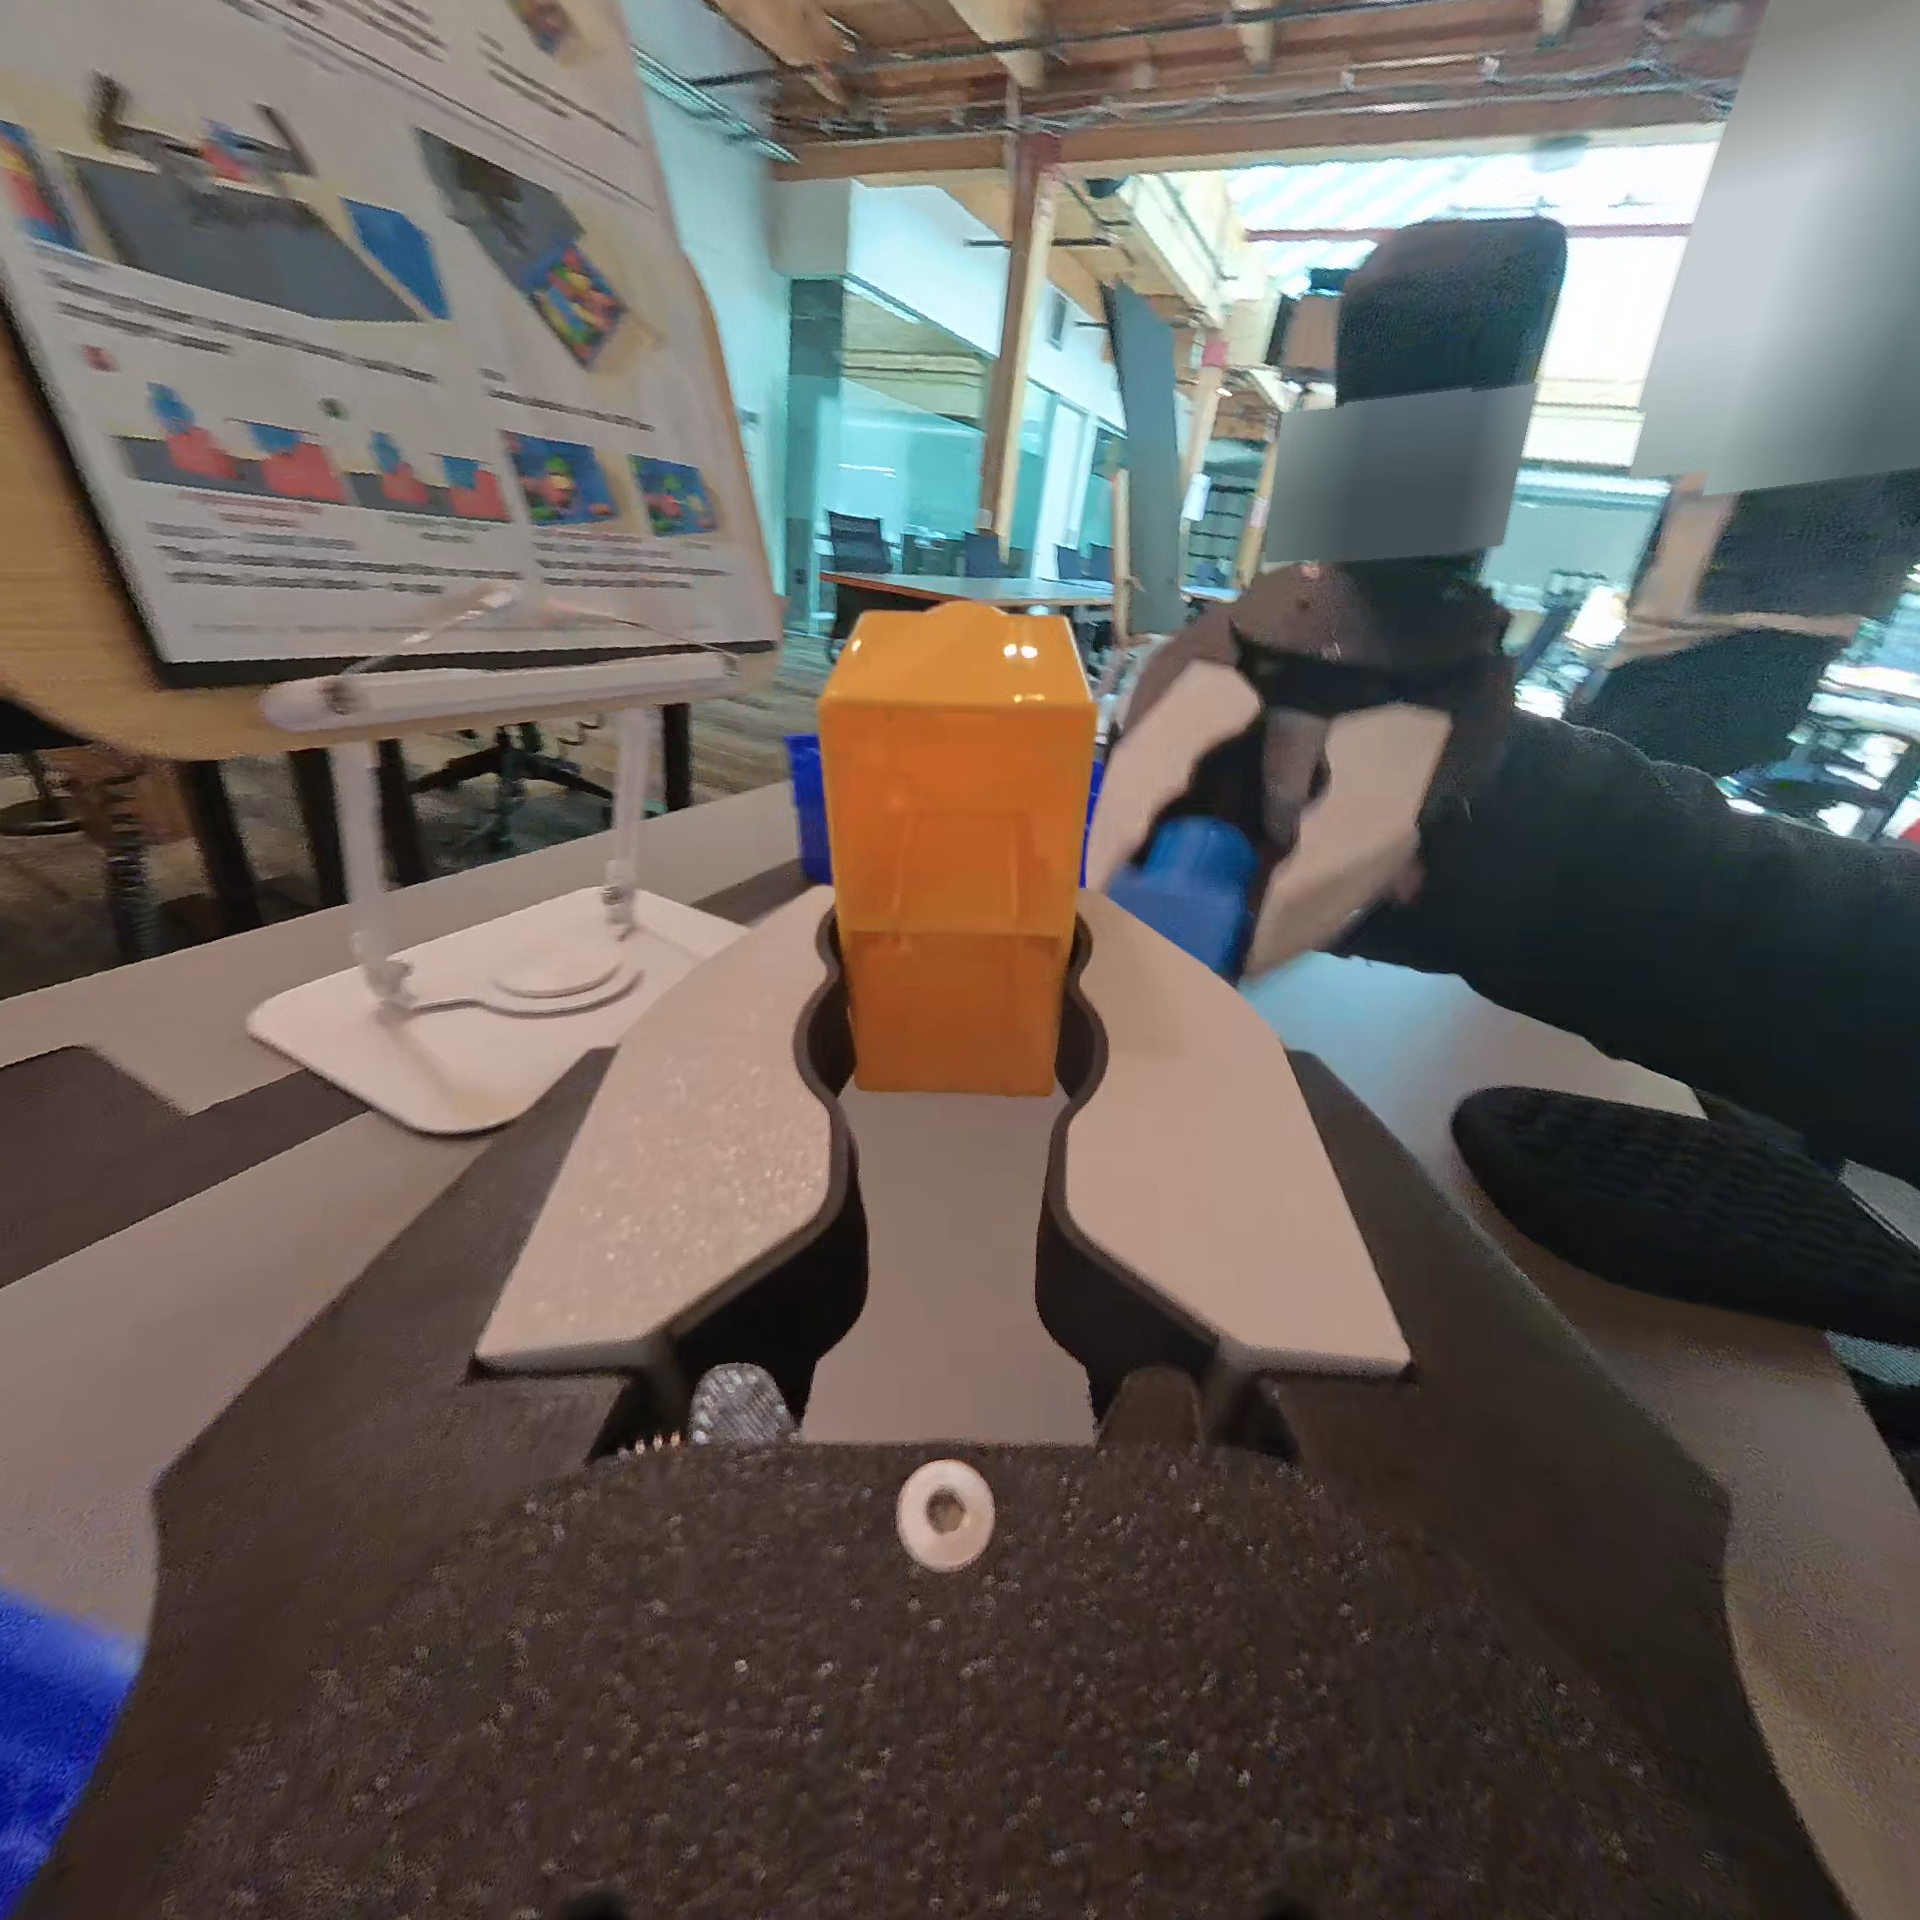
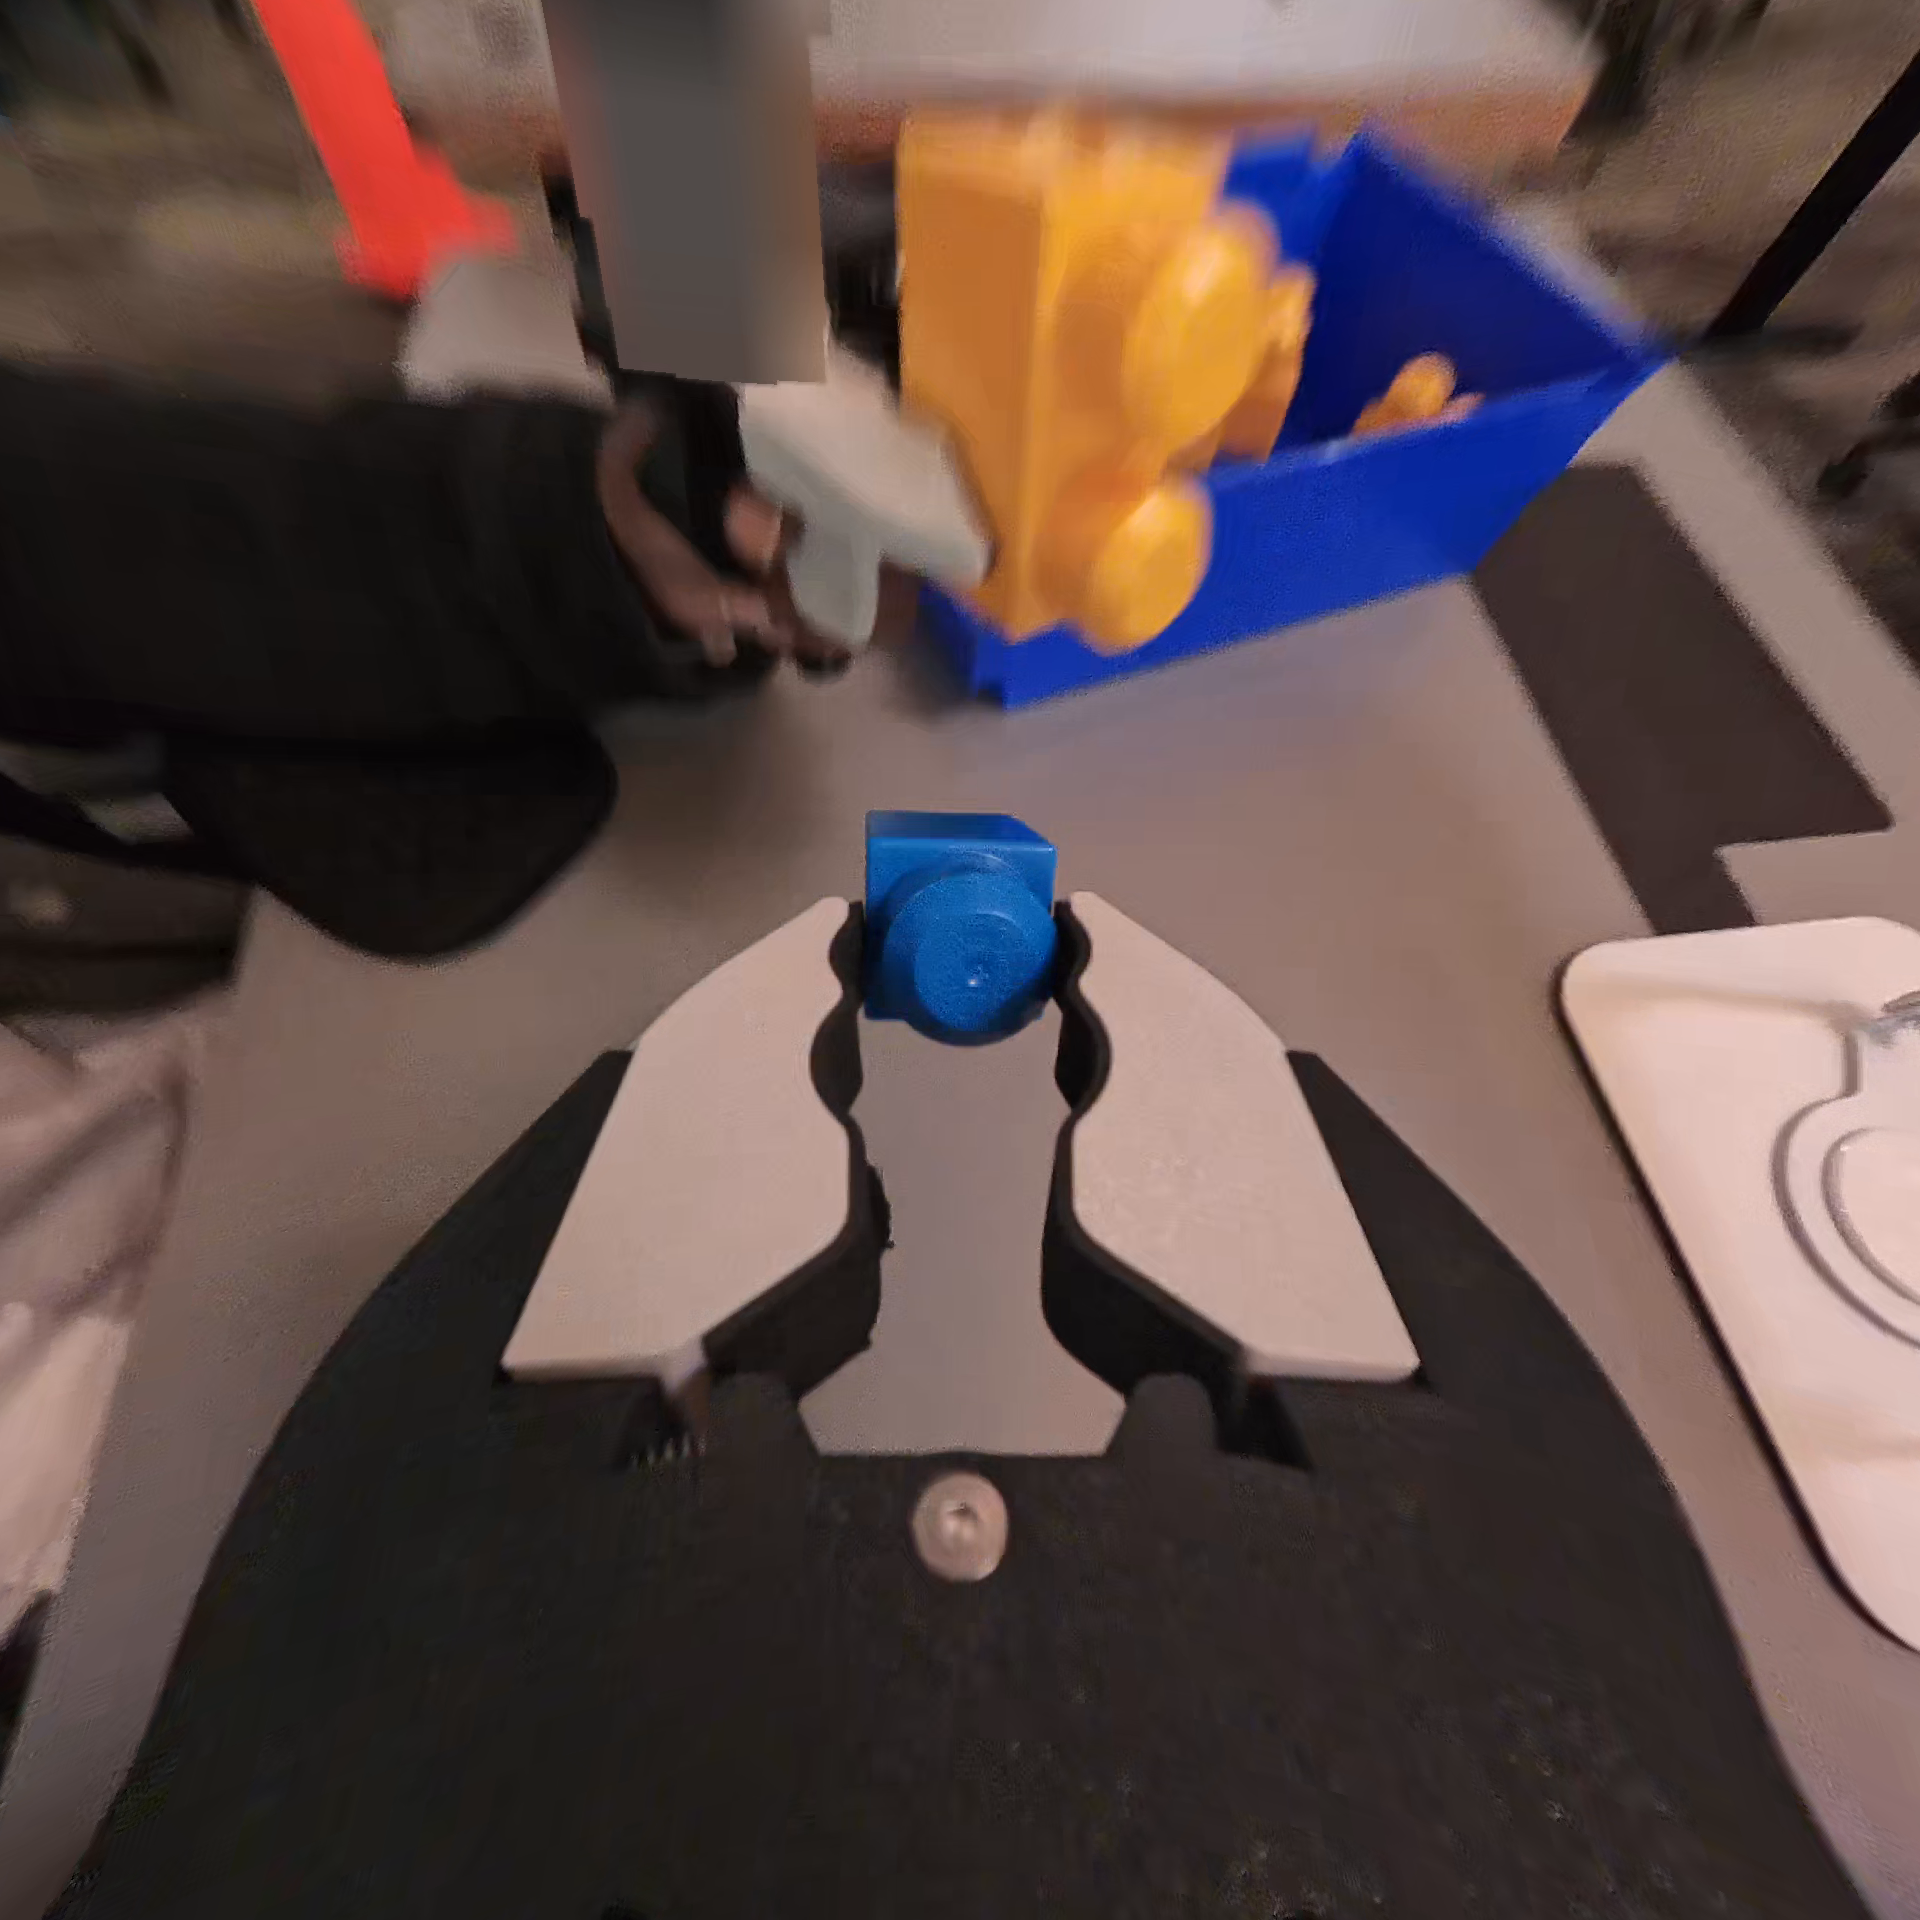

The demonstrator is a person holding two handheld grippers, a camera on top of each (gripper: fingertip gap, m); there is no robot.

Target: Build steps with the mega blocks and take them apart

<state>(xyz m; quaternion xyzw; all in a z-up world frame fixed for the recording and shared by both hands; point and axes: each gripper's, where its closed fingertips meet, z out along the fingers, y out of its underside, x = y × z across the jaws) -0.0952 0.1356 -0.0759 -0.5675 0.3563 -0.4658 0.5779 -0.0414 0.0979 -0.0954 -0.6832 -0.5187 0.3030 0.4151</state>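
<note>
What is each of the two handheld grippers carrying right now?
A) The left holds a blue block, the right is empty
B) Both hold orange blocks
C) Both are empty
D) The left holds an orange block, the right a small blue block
D: the left gripper is closed on the tall orange block, and the right gripper pinches the small blue block between its tips.

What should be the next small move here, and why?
Probably bring the blue block in the right gripper toward the orange block in the left gripper to join them. Both blocks are gripped and in the air, apart from each other, and the blue bin lies behind.
</note>
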